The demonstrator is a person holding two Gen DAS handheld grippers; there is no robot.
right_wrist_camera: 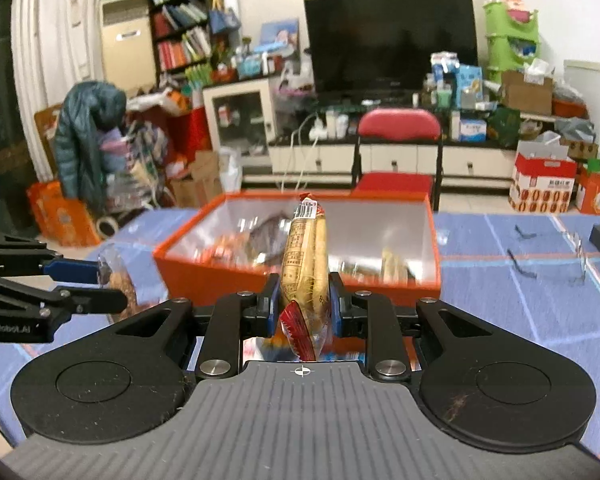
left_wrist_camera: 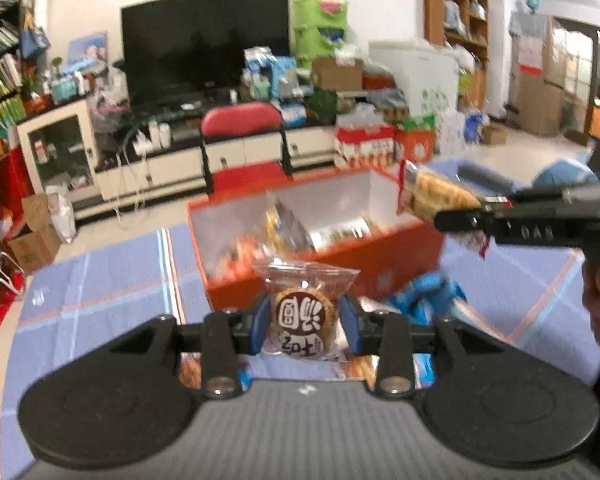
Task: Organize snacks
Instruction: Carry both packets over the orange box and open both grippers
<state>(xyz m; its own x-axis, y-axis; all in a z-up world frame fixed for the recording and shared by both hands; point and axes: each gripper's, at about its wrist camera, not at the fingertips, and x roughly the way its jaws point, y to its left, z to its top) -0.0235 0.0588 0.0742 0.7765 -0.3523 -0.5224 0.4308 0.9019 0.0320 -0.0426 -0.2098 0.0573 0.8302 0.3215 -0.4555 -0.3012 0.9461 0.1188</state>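
Holding a round biscuit pack [left_wrist_camera: 303, 322], the left gripper [left_wrist_camera: 304, 324] is seen with its jaws closed on the pack's two sides, the printed face turned to the camera. A long wafer pack [right_wrist_camera: 305, 276] is pinched in the right gripper [right_wrist_camera: 305, 312], jaws nearly shut on its flat sides, its long axis pointing forward toward the orange box [right_wrist_camera: 228, 276]. Both packs are carried above the blue checked surface [left_wrist_camera: 100, 280], with the box just ahead of each gripper and already partly filled with snacks. Of the two, the right gripper is judged nearer the box's open top, so a short forward reach should be enough.
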